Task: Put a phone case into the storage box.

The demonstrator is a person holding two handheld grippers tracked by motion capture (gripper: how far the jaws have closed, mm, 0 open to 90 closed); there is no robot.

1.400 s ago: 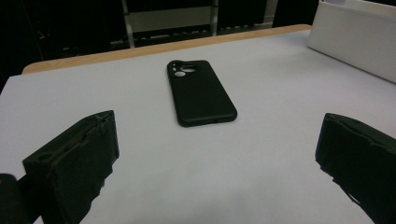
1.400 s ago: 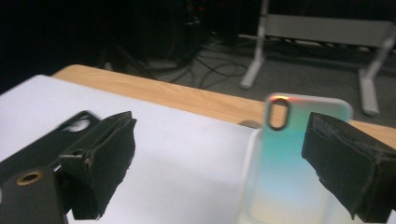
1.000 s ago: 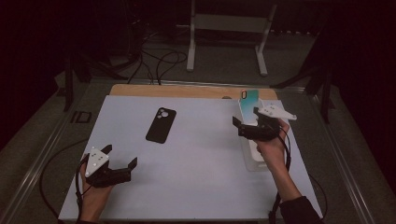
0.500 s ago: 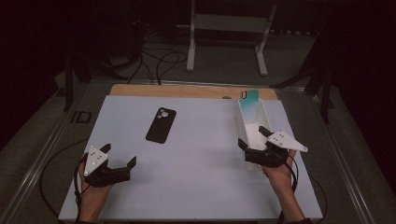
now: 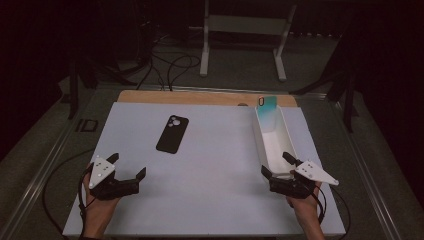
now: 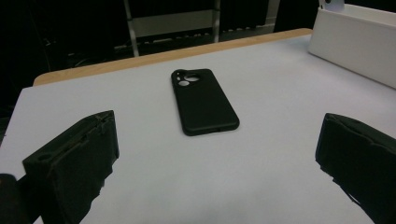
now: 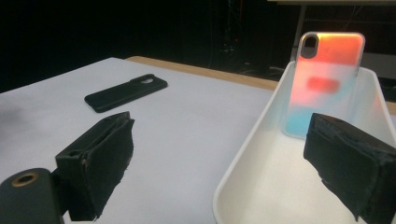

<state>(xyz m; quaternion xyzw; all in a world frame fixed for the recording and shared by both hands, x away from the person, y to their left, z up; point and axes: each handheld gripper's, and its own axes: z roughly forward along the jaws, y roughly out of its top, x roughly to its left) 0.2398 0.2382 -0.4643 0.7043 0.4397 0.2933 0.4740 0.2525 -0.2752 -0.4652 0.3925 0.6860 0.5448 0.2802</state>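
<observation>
A black phone case (image 5: 172, 133) (image 6: 203, 101) (image 7: 126, 92) lies flat on the white table (image 5: 215, 165), left of centre. A white tray (image 5: 286, 145) (image 7: 252, 158) stands at the right, and an iridescent phone case (image 5: 267, 106) (image 7: 325, 79) leans upright against its far end. My left gripper (image 5: 126, 166) (image 6: 215, 163) rests open at the near left, empty, pointing toward the black case. At the near end of the tray my right gripper (image 5: 275, 164) (image 7: 224, 163) is open too, with nothing between its jaws.
A wooden strip (image 5: 200, 97) runs along the table's far edge. Beyond it are a white stand (image 5: 245, 37) and cables (image 5: 170, 65) on the dark floor. Cables trail from both grippers off the near table corners.
My right gripper drew back from the tray's far end to its near end, open and empty; the iridescent case now stands uncovered. The left gripper barely moved.
</observation>
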